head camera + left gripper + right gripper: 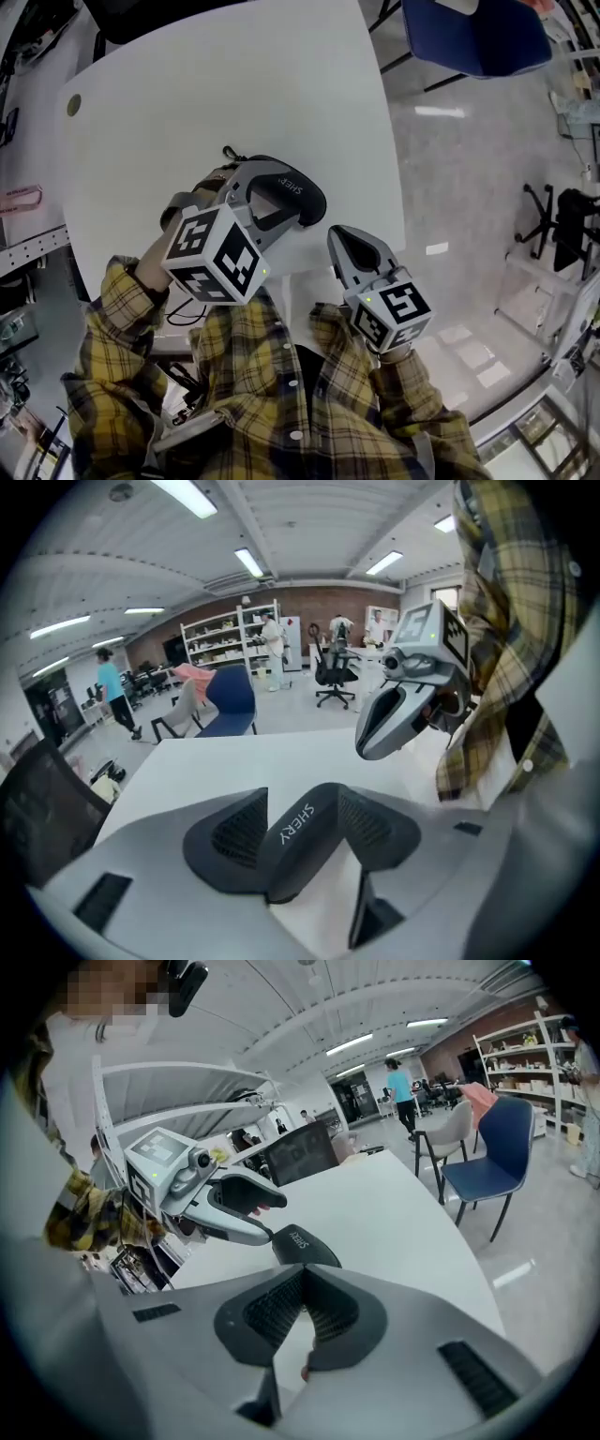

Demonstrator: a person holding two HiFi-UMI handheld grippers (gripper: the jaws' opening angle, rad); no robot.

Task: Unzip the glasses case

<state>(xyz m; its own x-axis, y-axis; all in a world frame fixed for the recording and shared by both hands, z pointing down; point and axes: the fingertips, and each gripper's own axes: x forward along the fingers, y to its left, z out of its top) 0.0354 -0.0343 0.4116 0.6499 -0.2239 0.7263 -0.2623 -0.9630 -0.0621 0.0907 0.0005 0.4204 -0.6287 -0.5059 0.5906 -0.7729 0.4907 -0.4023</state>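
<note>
My left tongs stand open astride the glasses case, at ten o'clock from my closed, empty right tongs. Approach step, I judge: next I pin the case, then seek its zip.

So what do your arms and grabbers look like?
Both sleeves are yellow plaid. The left gripper and right gripper are grey with black ribbed pads, one printed SHERY. Each carries a white cube with black square markers and a green light.
</note>
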